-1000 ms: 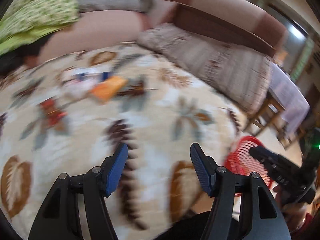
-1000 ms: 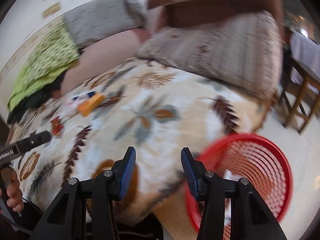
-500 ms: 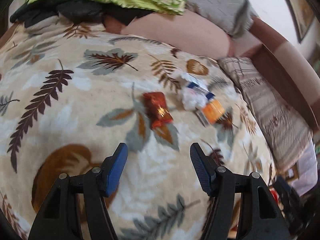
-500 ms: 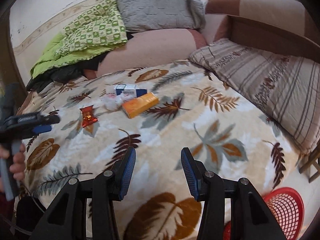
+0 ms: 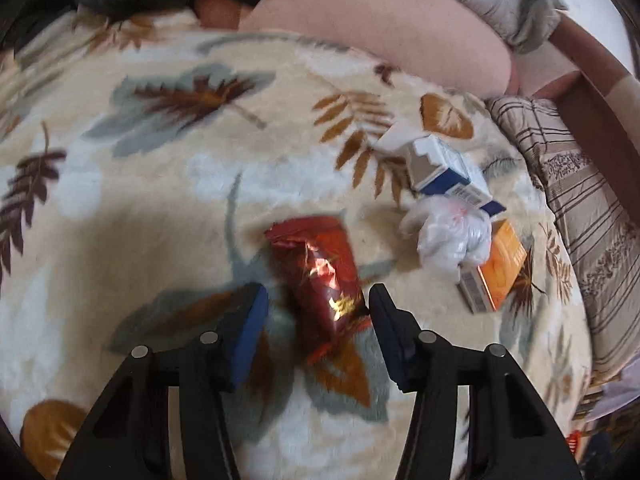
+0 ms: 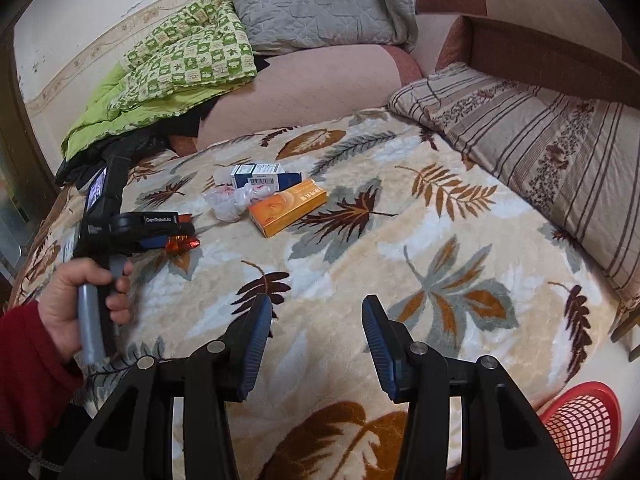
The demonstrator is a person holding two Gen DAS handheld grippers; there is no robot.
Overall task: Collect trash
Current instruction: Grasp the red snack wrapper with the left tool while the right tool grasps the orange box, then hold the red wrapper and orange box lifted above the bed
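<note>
Red foil wrapper lies crumpled on the leaf-print blanket, its near end between the fingers of our left gripper. Jaws stand spread wide; we see a gap between each blue pad and the foil, so nothing is grasped. Left wrist view is motion-blurred, so contact at the right fingertip cannot be ruled out.

Other trash, left wrist view: a white-and-blue carton lies to the right of and beyond the wrapper, a crumpled clear plastic bag just in front of it and touching it, and an orange box at the bag's right side, partly under it. All three lie well apart from the left gripper.

From the right wrist view, our right gripper hangs above the near part of the blanket, fingers released and wide apart, nothing between them. A hand with a red sleeve holds the left gripper's grey handle at the left of the frame; the wrapper shows only as a red-orange sliver under its fingers. A red mesh basket sits at the lower right, off the edge of the bed. At the head of the bed we note a green patterned quilt, a grey pillow and a striped pillow.
</note>
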